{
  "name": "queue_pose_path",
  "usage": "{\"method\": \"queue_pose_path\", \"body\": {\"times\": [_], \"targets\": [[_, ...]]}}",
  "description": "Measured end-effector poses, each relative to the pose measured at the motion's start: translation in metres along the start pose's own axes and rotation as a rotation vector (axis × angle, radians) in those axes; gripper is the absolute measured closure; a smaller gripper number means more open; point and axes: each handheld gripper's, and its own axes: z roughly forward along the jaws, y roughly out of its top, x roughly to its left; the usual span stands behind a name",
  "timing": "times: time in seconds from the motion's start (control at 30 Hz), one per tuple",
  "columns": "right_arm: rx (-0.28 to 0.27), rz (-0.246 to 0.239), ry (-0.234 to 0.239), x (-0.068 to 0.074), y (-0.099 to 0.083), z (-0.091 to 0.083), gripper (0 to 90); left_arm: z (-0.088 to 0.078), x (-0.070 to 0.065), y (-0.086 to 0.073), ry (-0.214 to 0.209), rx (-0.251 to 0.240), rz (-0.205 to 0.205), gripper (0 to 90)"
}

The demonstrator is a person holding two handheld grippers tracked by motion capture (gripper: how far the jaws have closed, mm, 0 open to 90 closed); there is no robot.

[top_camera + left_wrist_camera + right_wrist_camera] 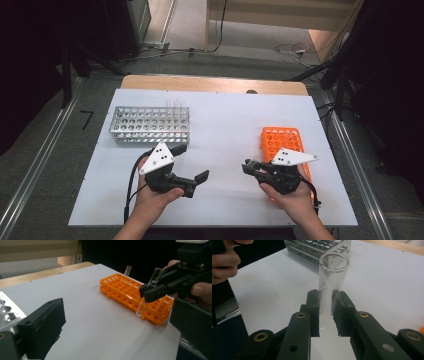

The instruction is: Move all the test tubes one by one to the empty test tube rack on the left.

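Clear test tube (332, 282) clamped in the right gripper (325, 302) above the white desk (225, 135).

The tube sits upright between the closed pads, its rounded bottom hanging just over the near edge of the orange rack (130, 290), where a second tube (128, 270) stands at the far end. The left gripper (192, 162) hovers with its jaws spread wide and nothing between them, near the metal rack (149, 125), well apart from the orange one.

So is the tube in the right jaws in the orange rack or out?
Out: the tube hangs in the right gripper above the orange rack.
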Motion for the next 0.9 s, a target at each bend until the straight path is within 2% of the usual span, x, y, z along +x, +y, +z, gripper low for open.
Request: {"method": "queue_pose_path", "body": {"times": [0.3,0.47,0.7,0.9], "targets": [[0.020,-0.032,0.045,0.018,0.001,0.011,73.9,0.012,-0.012,0.000,-0.054,0.013,0.008,7.2],[0.035,-0.053,0.066,0.026,0.001,0.017,73.9,0.020,-0.021,0.000,-0.055,0.024,0.013,18.7],[0.046,-0.074,0.090,0.036,0.000,0.023,73.9,0.029,-0.034,0.000,-0.097,0.043,0.048,39.8],[0.059,-0.095,0.112,0.044,0.000,0.027,74.0,0.036,-0.042,-0.001,-0.128,0.062,0.071,53.4]]}}
